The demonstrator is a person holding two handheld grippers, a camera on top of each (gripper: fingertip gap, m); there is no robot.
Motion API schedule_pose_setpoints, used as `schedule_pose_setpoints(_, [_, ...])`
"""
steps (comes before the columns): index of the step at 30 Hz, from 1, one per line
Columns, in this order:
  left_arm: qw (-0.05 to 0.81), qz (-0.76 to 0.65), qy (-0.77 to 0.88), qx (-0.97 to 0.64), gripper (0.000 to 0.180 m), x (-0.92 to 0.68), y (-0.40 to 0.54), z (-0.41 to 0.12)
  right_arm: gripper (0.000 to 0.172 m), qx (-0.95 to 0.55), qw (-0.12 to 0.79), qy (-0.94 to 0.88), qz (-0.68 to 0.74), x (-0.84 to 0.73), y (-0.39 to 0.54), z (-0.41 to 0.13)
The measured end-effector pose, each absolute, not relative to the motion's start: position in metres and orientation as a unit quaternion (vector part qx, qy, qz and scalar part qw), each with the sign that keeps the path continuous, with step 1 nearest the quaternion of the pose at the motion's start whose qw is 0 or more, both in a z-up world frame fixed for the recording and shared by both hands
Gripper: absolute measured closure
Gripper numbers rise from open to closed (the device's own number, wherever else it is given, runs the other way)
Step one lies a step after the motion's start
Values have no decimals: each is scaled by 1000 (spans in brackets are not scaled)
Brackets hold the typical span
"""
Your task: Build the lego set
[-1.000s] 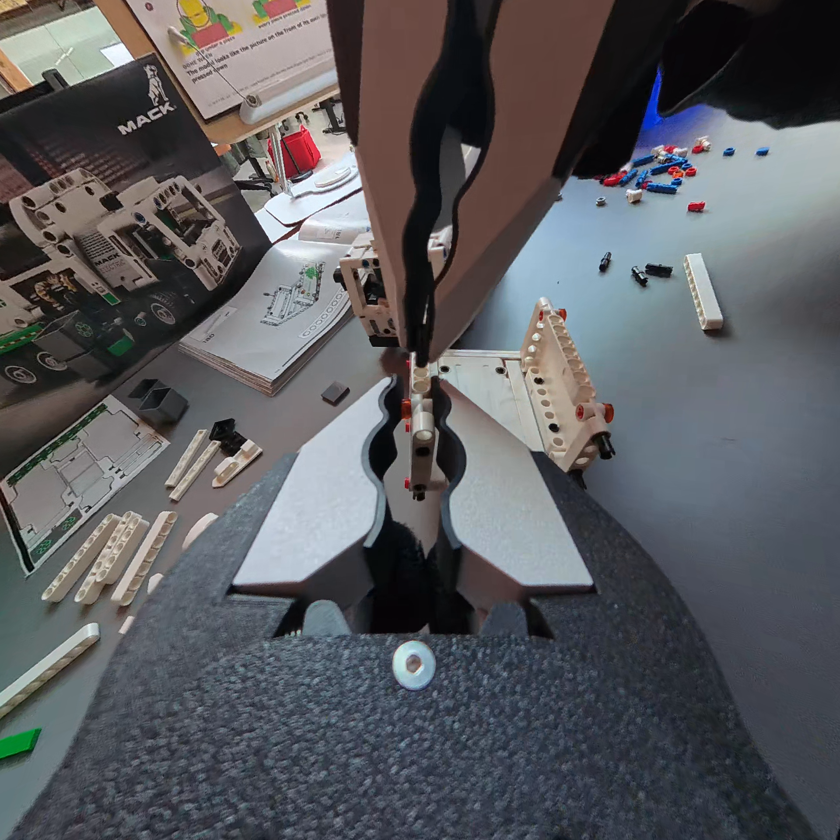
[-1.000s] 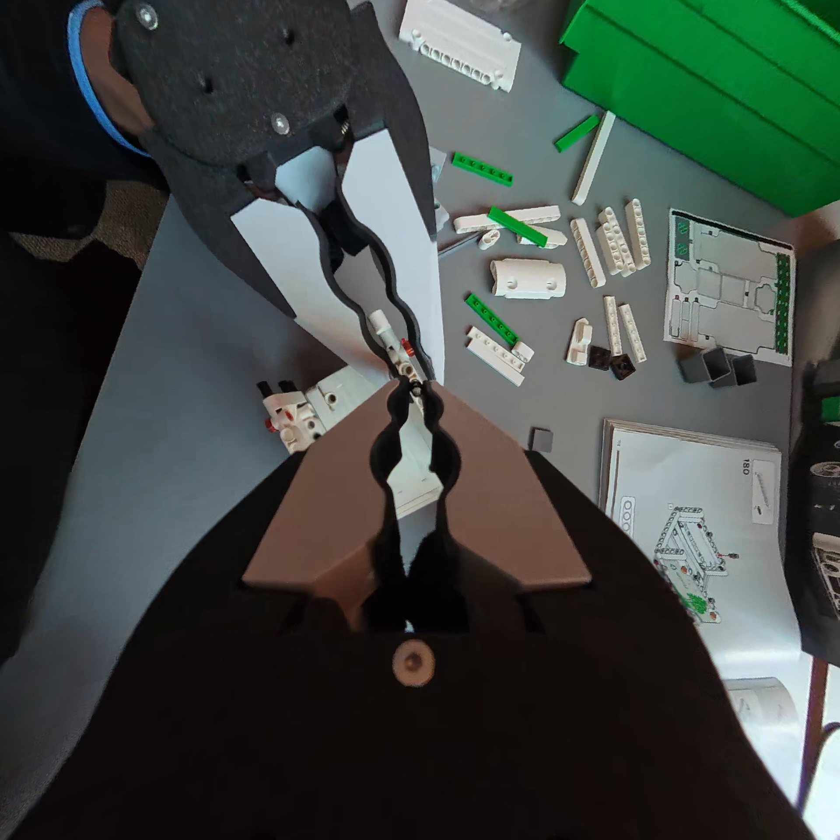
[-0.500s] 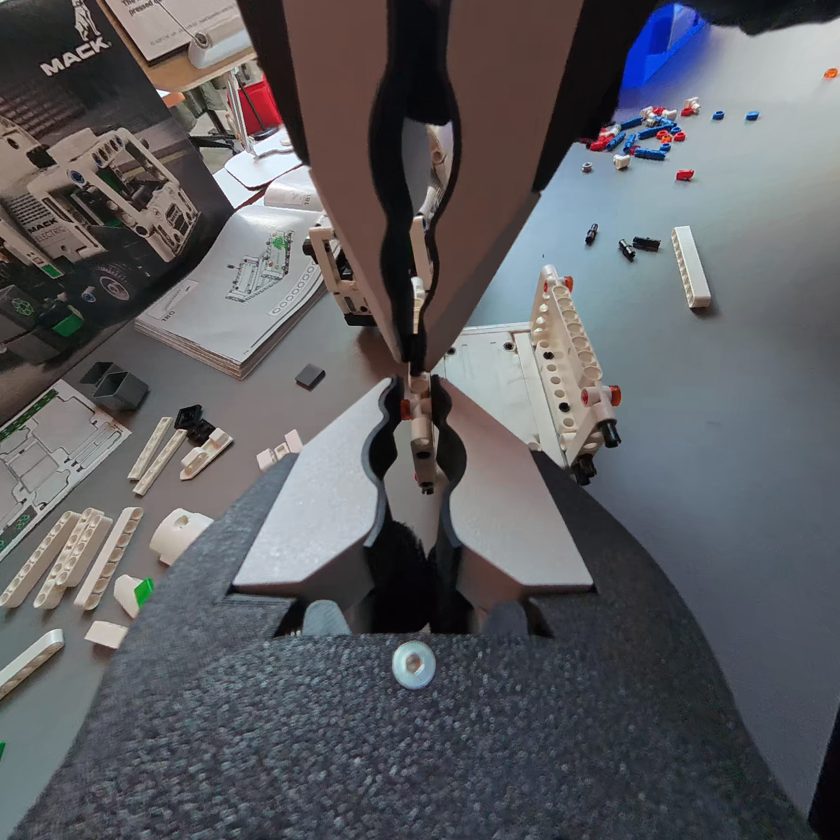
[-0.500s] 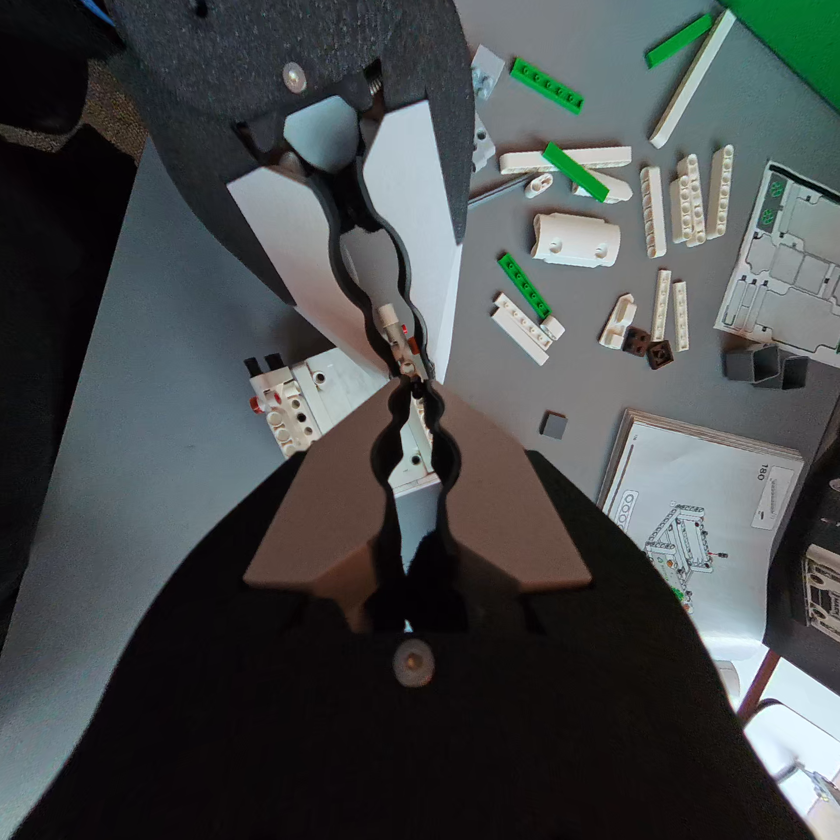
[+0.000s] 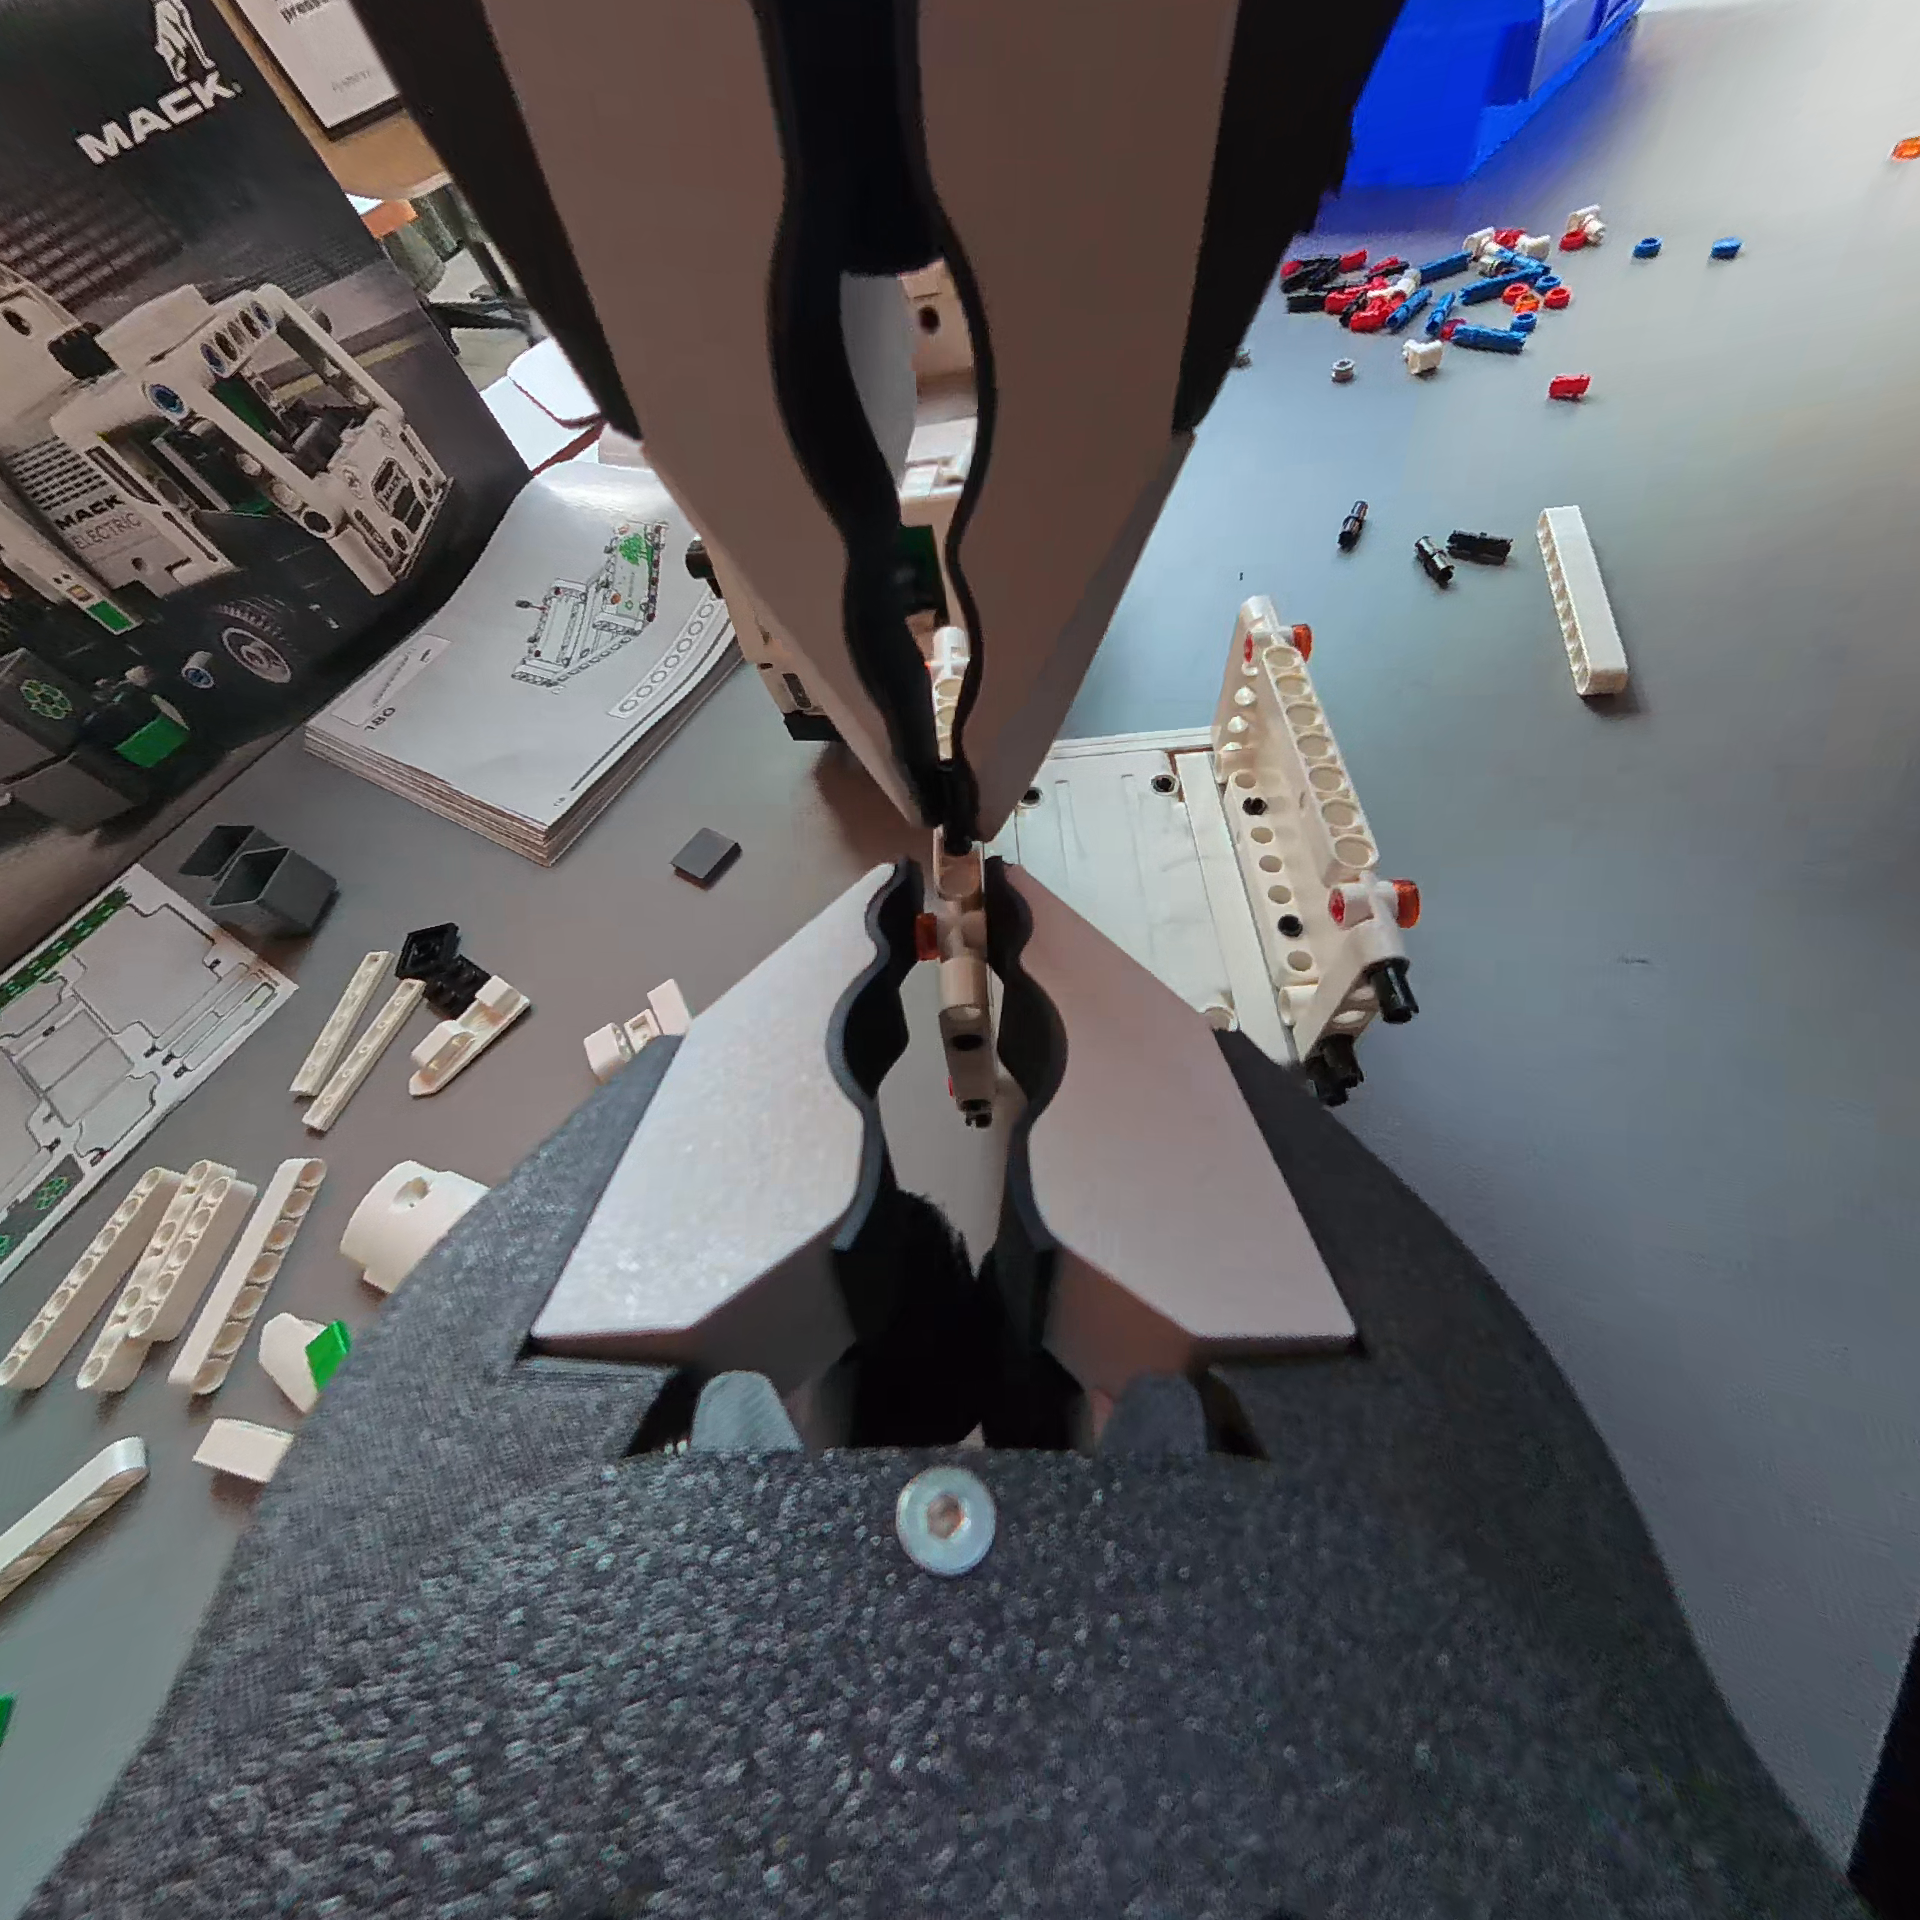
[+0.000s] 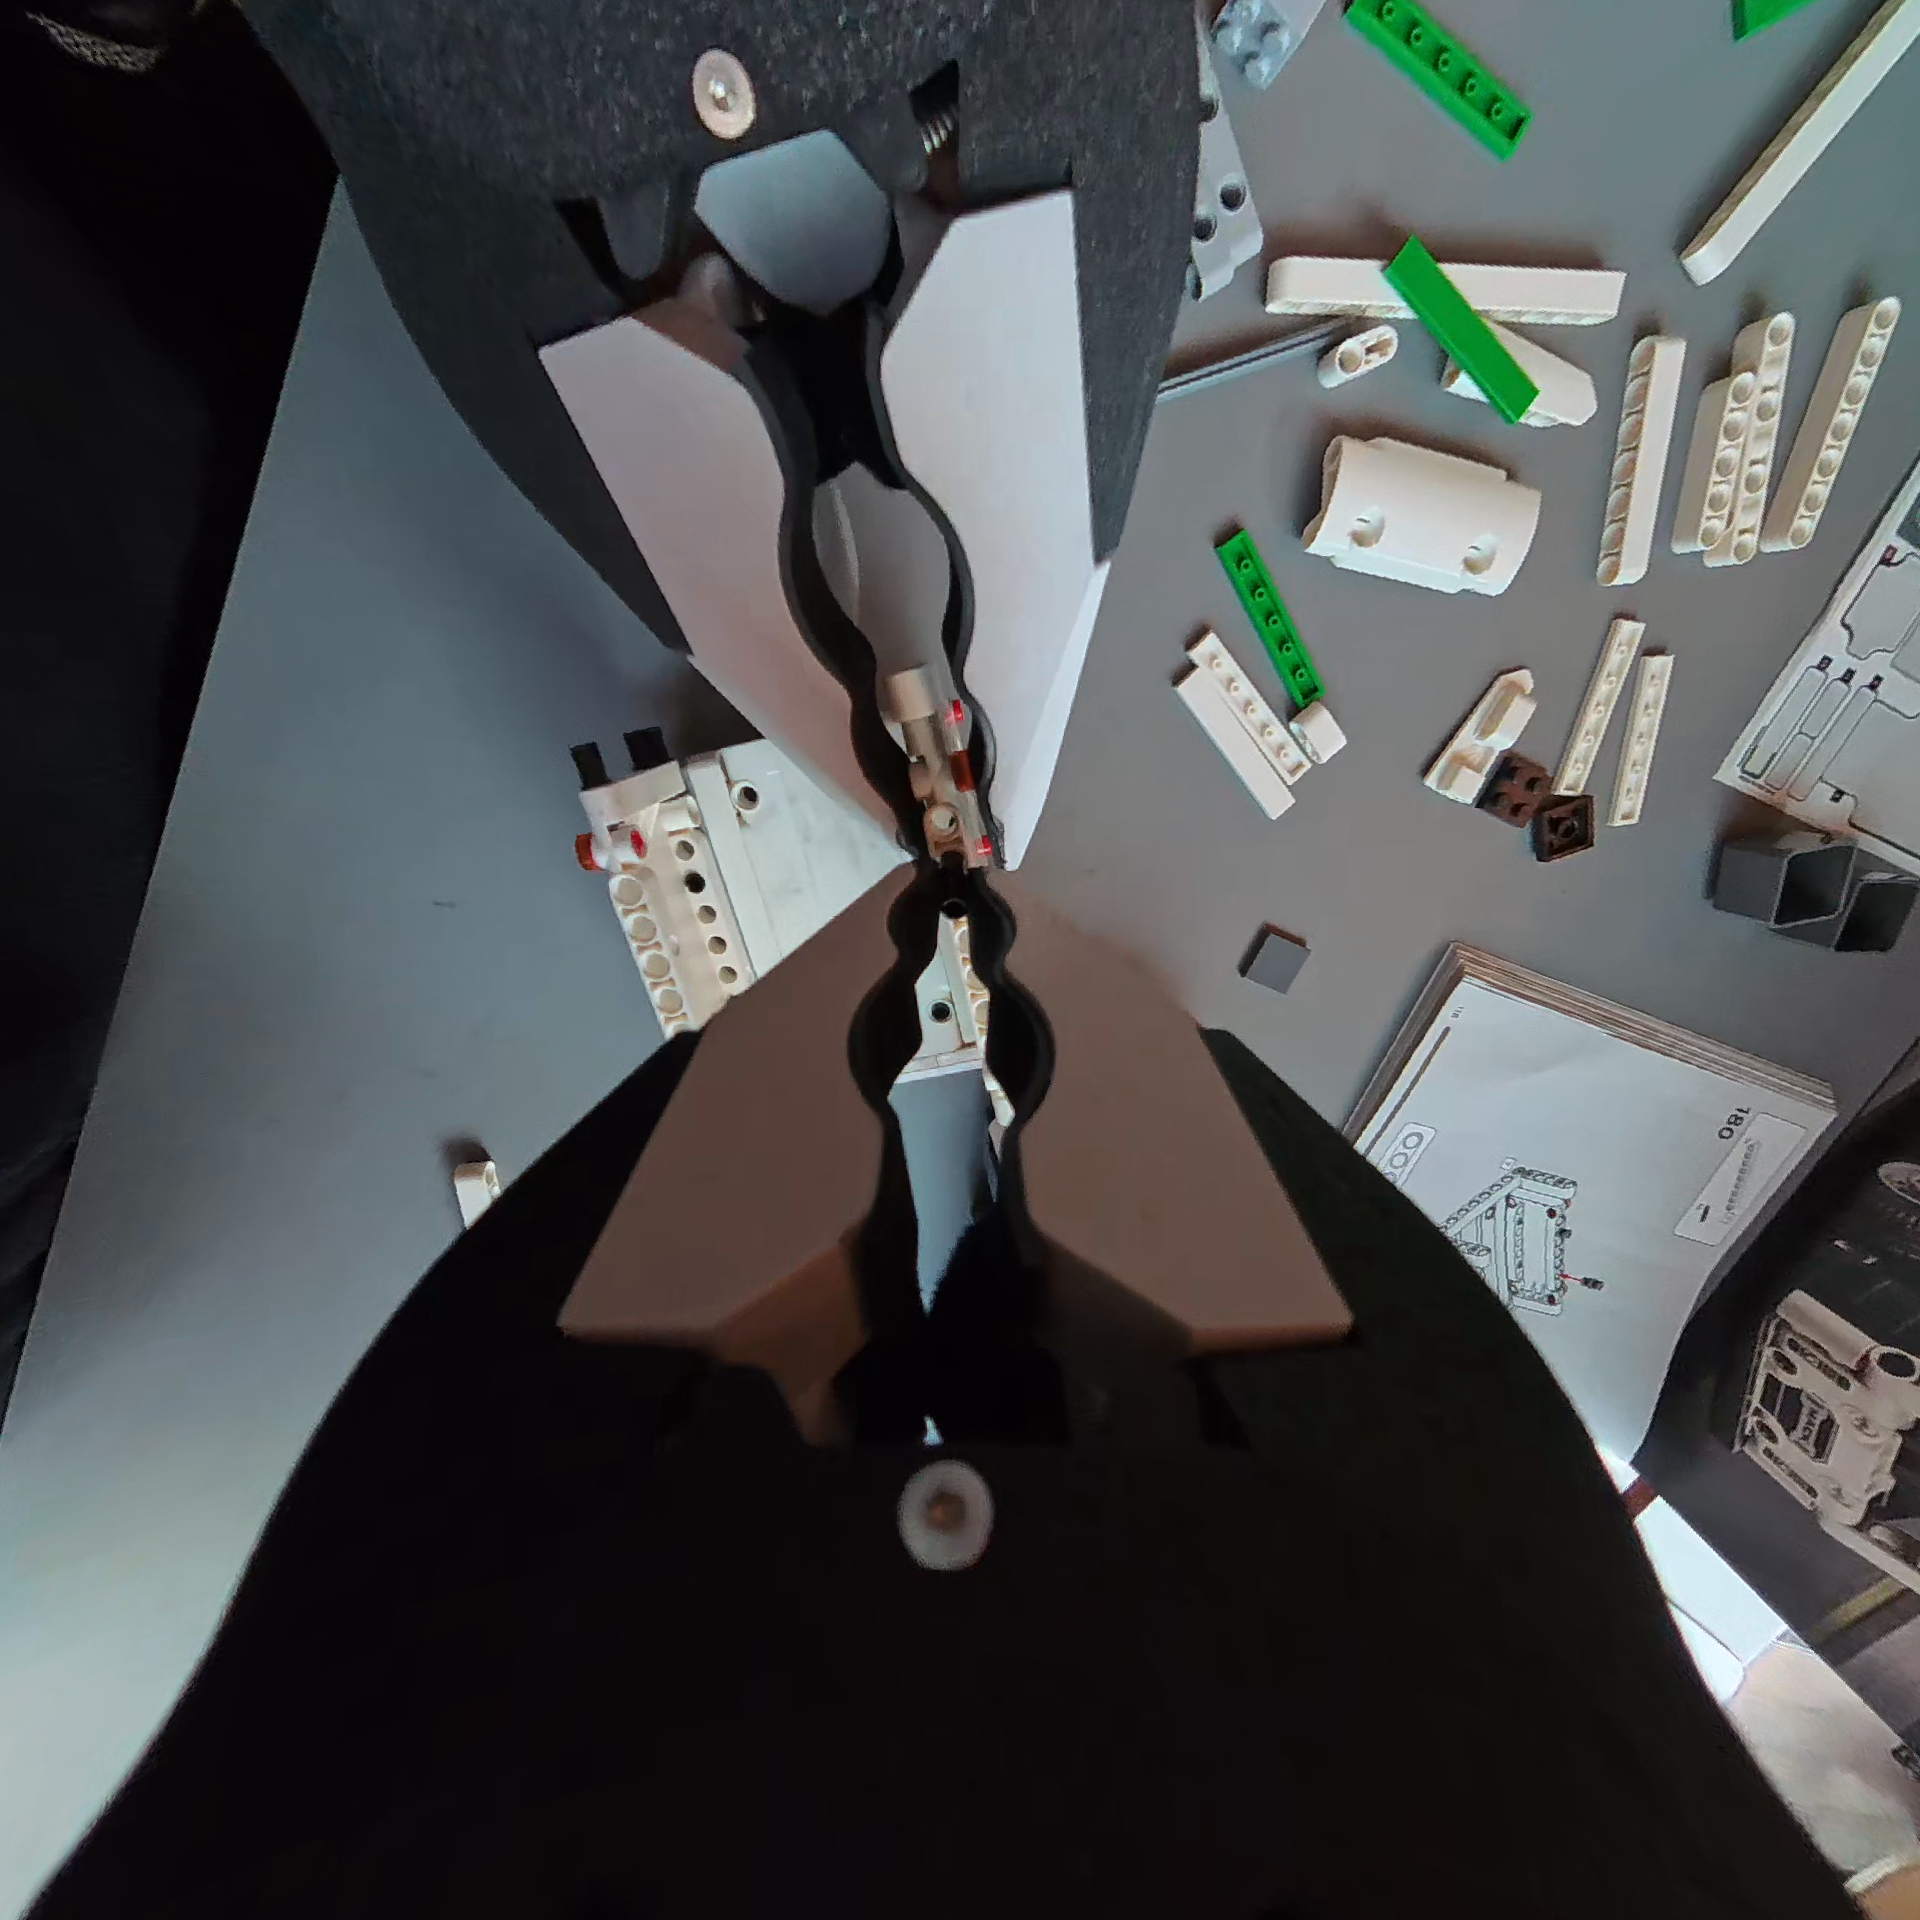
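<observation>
White and grey plastic everywhere, but compared to a second ago the main change is that both cameras have closed in: the box with the truck picture and the instruction booklet slid toward the left edge in the left wrist view, and the green boxes that filled the top right of the right wrist view are gone from the frame. The right gripper now fills way more of the top of the left view

Left gripper is nearly shut, clamped on a small white connector piece with red-orange pins; both dark pads sit against its sides and it runs lengthwise along the slot between the fingers, held above the table. Grip looks the same as a second ago

Right gripper comes in from the opposite side, tips almost touching the left one's tips, pinched on a tiny black pin right at the end of the white piece. Whether the pin is actually seated in the piece I can't tell, it's too small

The two grippers are pointed nose to nose over the grey table, just above a white half-built assembly with a holed beam. Loose white beams lie off to the left, a scatter of blue and red bits far right, green plates in the right view
</observation>
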State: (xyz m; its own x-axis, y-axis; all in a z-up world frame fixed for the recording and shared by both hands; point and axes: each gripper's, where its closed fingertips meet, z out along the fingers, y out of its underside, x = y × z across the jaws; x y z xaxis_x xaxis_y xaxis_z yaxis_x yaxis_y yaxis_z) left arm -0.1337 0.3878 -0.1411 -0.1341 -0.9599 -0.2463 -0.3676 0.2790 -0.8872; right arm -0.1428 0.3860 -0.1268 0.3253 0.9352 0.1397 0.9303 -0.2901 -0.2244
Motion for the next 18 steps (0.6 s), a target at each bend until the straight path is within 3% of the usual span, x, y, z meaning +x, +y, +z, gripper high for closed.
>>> schedule_pose_setpoints(11, [434,-338,677,-490,170,-133,385,-142,168,-816,132,-562,34,-148,386,-129])
schedule_pose_setpoints(18, [433,-357,666,-491,171,-134,386,-137,168,-797,238,-548,86,-151,387,-124])
